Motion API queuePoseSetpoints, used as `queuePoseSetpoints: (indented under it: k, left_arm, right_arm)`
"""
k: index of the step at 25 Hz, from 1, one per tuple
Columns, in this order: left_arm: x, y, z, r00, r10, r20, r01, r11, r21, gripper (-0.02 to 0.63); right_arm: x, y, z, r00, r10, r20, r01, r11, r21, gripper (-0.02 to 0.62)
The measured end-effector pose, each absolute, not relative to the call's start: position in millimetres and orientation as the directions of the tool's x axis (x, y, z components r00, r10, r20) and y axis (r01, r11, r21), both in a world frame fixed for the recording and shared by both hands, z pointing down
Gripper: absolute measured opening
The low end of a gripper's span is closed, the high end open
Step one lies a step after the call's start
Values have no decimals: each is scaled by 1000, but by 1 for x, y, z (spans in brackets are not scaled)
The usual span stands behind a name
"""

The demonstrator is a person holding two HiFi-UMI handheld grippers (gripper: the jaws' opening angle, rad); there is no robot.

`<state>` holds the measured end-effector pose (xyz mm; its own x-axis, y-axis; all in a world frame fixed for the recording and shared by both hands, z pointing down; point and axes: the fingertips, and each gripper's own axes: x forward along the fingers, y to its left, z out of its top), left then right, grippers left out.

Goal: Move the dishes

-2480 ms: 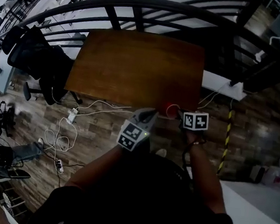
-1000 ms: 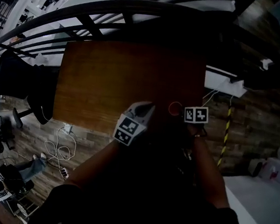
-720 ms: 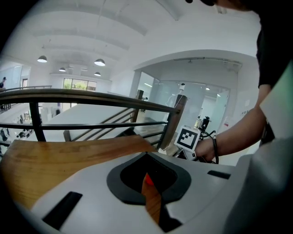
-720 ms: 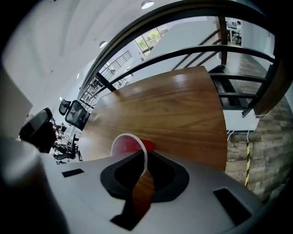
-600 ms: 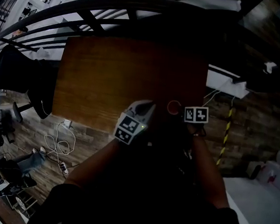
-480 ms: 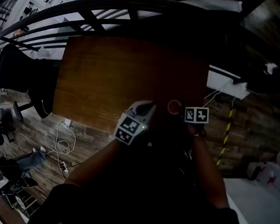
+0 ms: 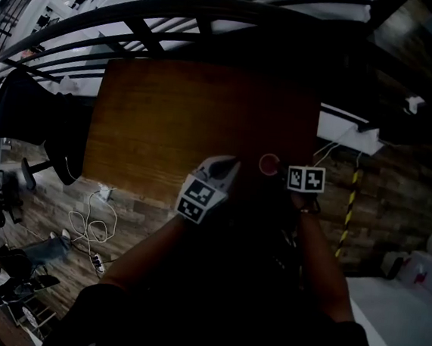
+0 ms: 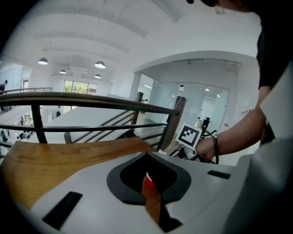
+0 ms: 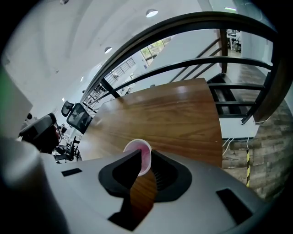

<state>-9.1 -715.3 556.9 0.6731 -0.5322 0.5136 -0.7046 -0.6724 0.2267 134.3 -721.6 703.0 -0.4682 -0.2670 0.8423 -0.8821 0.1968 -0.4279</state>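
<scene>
A small pink cup (image 9: pixel 143 154) sits between the jaws of my right gripper (image 9: pixel 142 172), which is shut on its wall. In the head view the cup (image 7: pixel 268 164) shows as a red ring just left of the right gripper (image 7: pixel 282 171), over the near right part of the wooden table (image 7: pixel 191 113). My left gripper (image 7: pixel 228 164) hovers beside it to the left. Its jaws stand nearly together with nothing held (image 8: pixel 151 194). Through the thin slit I see a bit of the red cup (image 8: pixel 147 182).
A dark metal railing (image 7: pixel 216 12) curves round the table's far side. A black office chair (image 7: pixel 32 105) stands left of the table. White cables (image 7: pixel 91 210) lie on the wood floor below the near edge. The tabletop (image 9: pixel 174 114) carries nothing else.
Since 2.5 s ago both grippers and the cup have come from the table's near edge to further over the tabletop. In the last second they hardly move.
</scene>
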Motion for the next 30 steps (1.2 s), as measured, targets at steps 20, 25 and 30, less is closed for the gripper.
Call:
queuePoseSetpoints:
  k: [20, 25, 30]
  left_arm:
    - [-34, -724, 497, 729, -551, 405, -662, -719, 212, -5]
    - [-43, -719, 496, 739, -540, 403, -651, -724, 226, -5]
    - [-51, -718, 497, 738, -540, 404, -650, -731, 210, -5]
  right_arm:
    - [94, -705, 602, -505, -454, 733, -862, 295, -412, 12]
    - [73, -701, 574, -530, -497, 687, -848, 328, -417, 11]
    - [58, -700, 563, -545, -505, 670, -838, 337, -428, 11]
